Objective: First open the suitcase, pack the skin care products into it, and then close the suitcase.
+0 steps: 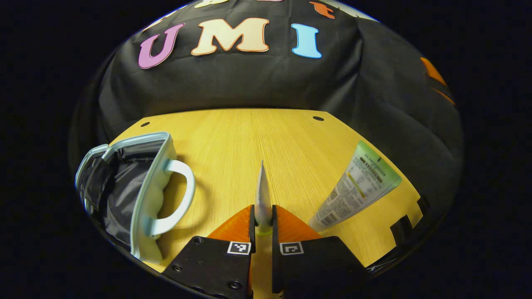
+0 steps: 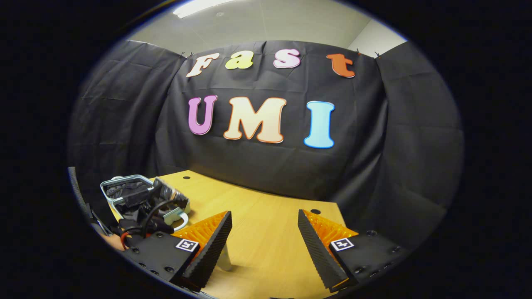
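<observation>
Left hand-held gripper [image 1: 263, 220] clamped on upright tube [image 1: 262, 195], label unreadable.

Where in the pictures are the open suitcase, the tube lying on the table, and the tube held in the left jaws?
suitcase [image 1: 145, 199], left gripper view, on its pale rim beside the handle.
lying tube [image 1: 357, 187], left gripper view, on its printed body.
held tube [image 1: 262, 195], left gripper view, on its flat tail above the jaws.

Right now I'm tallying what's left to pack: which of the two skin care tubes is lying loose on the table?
The green-capped tube lies free on the table, right of the left gripper; the other tube is clamped edge-on between its fingers.
</observation>
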The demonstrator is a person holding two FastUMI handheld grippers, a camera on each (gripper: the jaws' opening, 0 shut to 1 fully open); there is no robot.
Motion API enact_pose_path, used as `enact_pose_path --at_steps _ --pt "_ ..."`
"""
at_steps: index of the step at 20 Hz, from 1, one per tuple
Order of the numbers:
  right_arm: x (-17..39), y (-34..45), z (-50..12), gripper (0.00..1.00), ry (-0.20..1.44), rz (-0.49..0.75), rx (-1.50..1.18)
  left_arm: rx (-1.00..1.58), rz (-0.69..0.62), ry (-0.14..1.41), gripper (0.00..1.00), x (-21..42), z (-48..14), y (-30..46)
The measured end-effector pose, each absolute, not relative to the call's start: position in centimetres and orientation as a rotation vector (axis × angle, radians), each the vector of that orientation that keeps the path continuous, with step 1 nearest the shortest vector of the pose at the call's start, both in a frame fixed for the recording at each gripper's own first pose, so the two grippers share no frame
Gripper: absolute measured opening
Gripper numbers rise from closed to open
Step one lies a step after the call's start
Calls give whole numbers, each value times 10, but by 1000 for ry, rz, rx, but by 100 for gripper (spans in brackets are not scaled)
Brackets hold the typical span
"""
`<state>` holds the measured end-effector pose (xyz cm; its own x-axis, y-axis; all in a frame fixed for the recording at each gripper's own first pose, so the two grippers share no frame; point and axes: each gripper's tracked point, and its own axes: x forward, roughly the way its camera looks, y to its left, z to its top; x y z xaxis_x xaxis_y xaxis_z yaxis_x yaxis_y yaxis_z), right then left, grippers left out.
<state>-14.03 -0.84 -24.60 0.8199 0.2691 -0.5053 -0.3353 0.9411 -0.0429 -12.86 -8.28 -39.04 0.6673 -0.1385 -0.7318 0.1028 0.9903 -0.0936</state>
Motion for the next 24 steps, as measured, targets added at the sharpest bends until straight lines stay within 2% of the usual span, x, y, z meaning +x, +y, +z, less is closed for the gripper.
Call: enact_pose_path --at_steps 2,3,6,11,13,14,15,16,17,19,21,23,24 --pt "-150 7 -273 96 554 354 -125 -33 -136 809 10 -125 -368 -79" --pt "-155 15 -286 100 573 368 -124 -30 -131 804 10 -124 -357 -74" --pt "-180 33 -336 99 662 414 -110 -34 -102 783 10 -119 -327 -58" --pt "-203 43 -417 99 805 433 -150 -48 -14 781 10 -126 -297 -21" --pt "-209 41 -438 78 847 426 -153 -40 17 792 10 -133 -294 -9" --pt "-211 40 -447 65 866 423 -154 -36 31 797 10 -138 -293 -3" --pt "-214 39 -455 70 883 421 -155 -35 47 804 10 -143 -292 2" --pt "-219 42 -463 65 906 426 -147 -35 60 810 10 -146 -292 6" --pt "-221 41 -467 68 912 419 -146 -37 72 814 10 -149 -292 10" --pt "-220 46 -465 43 921 437 -119 -40 93 820 9 -155 -292 17" --pt "-226 52 -464 29 967 473 -94 -44 112 835 10 -159 -293 24" --pt "-226 56 -459 22 1001 503 -68 -45 145 859 10 -163 -296 40" --pt "-227 61 -453 22 1011 516 -46 -46 164 876 10 -165 -298 49"
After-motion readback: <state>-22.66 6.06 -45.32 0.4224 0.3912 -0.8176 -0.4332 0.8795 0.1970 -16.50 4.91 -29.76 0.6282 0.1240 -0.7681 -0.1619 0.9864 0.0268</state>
